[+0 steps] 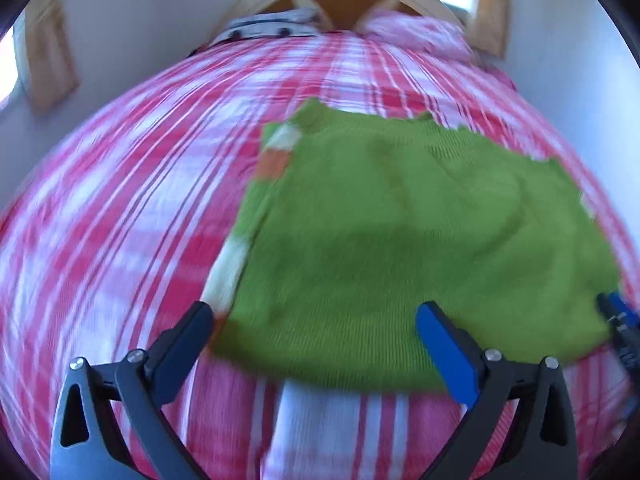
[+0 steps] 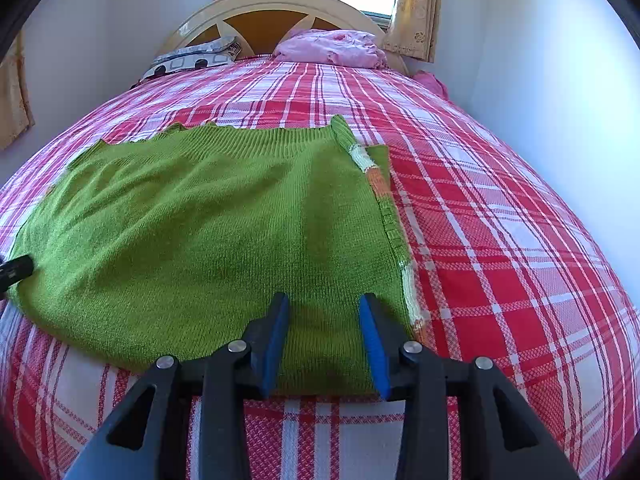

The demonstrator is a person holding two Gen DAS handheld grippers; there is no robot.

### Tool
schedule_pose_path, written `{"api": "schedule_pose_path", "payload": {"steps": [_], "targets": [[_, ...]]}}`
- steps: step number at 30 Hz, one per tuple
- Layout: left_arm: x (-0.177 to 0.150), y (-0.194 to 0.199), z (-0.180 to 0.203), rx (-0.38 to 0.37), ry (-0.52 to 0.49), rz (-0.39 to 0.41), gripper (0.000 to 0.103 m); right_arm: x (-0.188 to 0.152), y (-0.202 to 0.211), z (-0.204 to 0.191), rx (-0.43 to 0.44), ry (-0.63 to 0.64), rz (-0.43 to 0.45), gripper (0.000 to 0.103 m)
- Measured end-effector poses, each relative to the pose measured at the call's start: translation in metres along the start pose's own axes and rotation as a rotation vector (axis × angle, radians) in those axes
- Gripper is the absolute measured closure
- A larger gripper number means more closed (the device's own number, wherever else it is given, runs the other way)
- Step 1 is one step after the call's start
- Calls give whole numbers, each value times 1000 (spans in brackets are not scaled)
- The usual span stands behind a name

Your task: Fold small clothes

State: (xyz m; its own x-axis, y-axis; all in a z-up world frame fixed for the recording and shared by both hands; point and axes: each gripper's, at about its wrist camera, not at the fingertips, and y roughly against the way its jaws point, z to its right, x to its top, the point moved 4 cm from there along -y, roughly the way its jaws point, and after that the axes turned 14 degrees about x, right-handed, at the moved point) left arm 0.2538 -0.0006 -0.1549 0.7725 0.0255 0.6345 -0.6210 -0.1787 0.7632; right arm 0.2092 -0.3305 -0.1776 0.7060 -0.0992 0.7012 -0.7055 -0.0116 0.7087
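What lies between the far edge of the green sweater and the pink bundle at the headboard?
Only bare plaid bedspread separates the green sweater from the pink bundle; the right wrist view shows it.

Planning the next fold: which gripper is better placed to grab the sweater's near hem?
Right. The right gripper sits open with both fingers over the green sweater at its near hem. The left gripper is open much wider, one finger off the sweater's edge, and its view is blurred.
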Motion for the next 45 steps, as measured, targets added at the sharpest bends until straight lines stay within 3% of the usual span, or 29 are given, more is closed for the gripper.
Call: {"api": "schedule_pose_path", "payload": {"steps": [2, 5, 10, 13, 18, 19, 20, 21, 23, 24, 26, 30, 33, 40, 45], "targets": [[-12, 4, -19, -54, 137, -36, 0, 0, 0, 0, 3, -2, 1, 65], [-14, -6, -29, -110, 246, -82, 0, 0, 0, 1, 13, -11, 3, 64], [1, -16, -12, -66, 226, -62, 0, 0, 1, 2, 24, -19, 8, 64], [9, -23, -10, -112, 289, -54, 3, 0, 1, 2, 21, -16, 8, 64], [16, -32, -14, -212, 358, -28, 34, 3, 6, 1, 30, -9, 21, 64], [16, -33, -15, -241, 362, -33, 51, 5, 12, -1, 51, -10, 41, 64], [15, -37, -15, -285, 375, -50, 59, 12, 20, -6, 77, -8, 76, 64], [14, -41, -19, -313, 402, -63, 59, 20, 28, -14, 101, 0, 106, 64], [12, -43, -25, -337, 448, -64, 70, 40, 35, -34, 154, 24, 138, 63], [11, -42, -26, -342, 455, -62, 71, 49, 35, -44, 185, 37, 140, 56], [10, -41, -25, -342, 457, -56, 72, 74, 27, -75, 280, 71, 121, 42], [8, -41, -26, -354, 474, -54, 72, 118, -9, -139, 428, 143, 36, 41], [7, -42, -28, -370, 490, -53, 72, 142, -51, -194, 504, 221, -78, 41], [3, -42, -34, -408, 534, -42, 72, 150, -145, -286, 577, 274, -330, 41], [0, -41, -39, -426, 564, -37, 72, 140, -172, -322, 532, 383, -379, 41]]}}
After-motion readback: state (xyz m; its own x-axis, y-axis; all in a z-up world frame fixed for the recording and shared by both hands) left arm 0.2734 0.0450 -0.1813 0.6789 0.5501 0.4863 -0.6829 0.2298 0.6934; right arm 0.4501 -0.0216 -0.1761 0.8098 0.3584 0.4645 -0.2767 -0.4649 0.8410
